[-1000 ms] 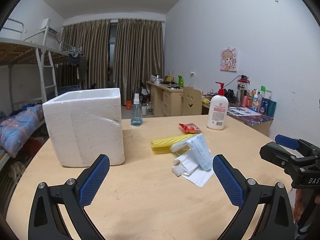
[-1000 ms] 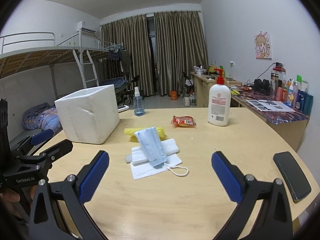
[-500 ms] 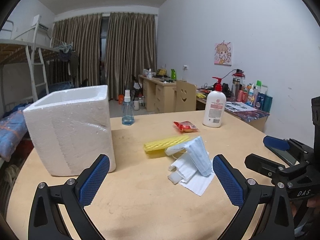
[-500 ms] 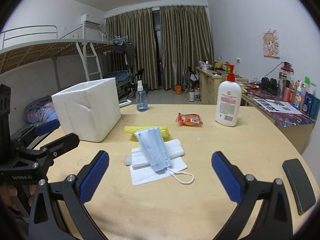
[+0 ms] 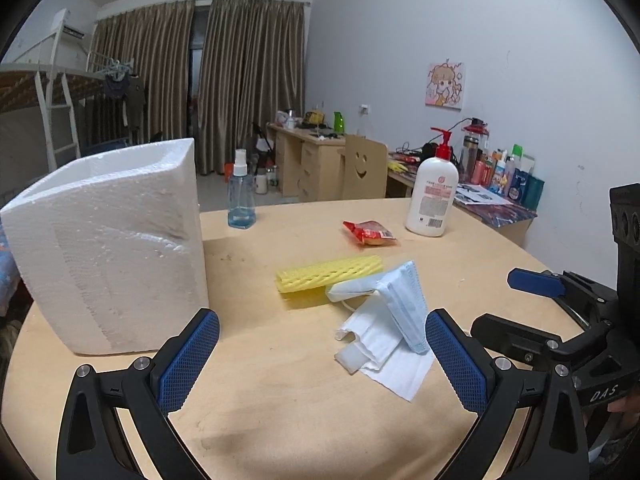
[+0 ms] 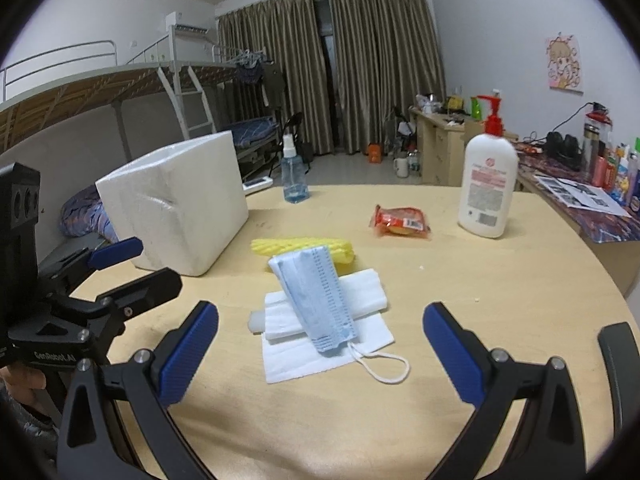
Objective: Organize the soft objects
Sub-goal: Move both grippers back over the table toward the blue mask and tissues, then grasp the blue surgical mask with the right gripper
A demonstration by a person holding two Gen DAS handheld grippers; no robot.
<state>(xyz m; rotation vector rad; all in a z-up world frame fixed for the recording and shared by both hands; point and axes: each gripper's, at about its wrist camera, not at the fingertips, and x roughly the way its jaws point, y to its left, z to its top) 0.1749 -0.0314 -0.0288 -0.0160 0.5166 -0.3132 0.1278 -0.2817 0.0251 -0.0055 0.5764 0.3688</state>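
A blue face mask point(image 6: 316, 300) lies across white folded tissues point(image 6: 324, 336) in the middle of the round wooden table point(image 6: 500, 320). Behind them rests a yellow foam net sleeve point(image 6: 300, 249). In the left wrist view the mask point(image 5: 404, 304), the tissues point(image 5: 384, 352) and the yellow sleeve point(image 5: 328, 278) sit ahead and to the right. A white foam box point(image 5: 104, 240), also in the right wrist view point(image 6: 176, 200), stands at the left. My left gripper point(image 5: 320, 364) is open above the table, empty. My right gripper point(image 6: 320, 352) is open just short of the mask, empty.
A red snack packet point(image 6: 400, 222), a white pump bottle point(image 6: 486, 192) and a blue spray bottle point(image 6: 294, 176) stand farther back. A dark phone point(image 6: 618, 360) lies at the right table edge. Cluttered desks point(image 5: 488, 196) line the right wall; a bunk bed point(image 6: 120, 92) is at the left.
Both grippers have moved forward and lower toward the pile; the mask and tissues look larger and closer. Both stay open. Nothing on the table has shifted.
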